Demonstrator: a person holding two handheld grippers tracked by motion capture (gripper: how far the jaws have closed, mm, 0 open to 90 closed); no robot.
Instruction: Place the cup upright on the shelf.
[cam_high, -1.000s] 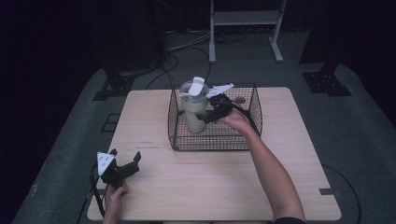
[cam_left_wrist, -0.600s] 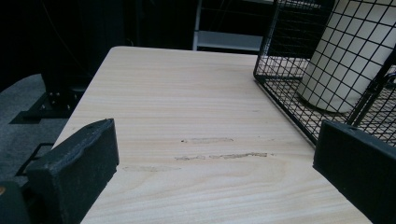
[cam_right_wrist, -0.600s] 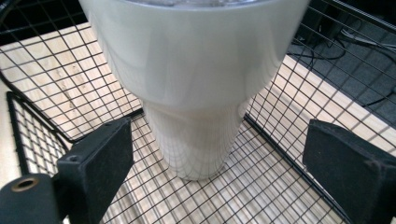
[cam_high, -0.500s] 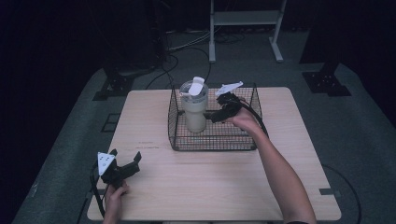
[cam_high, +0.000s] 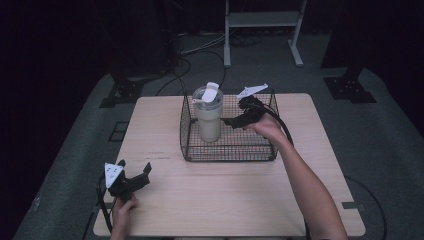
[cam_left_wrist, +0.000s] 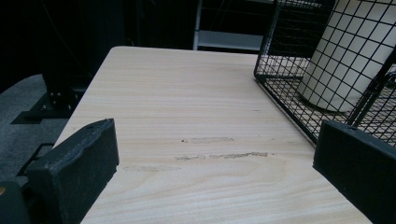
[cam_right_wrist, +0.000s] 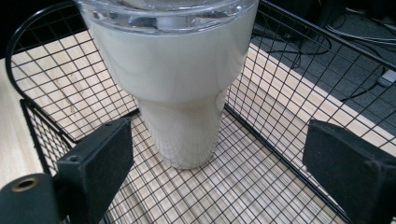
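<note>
My left tongs sit low at the near left corner of the surface, jaws spread wide with nothing between them. Ahead and to their right I see the black wire basket. My right tongs hang inside that basket, jaws spread too, gripping nothing. Just in front of them the cream tumbler stands upright on the basket floor, clear lid on, apart from both jaws.
</note>
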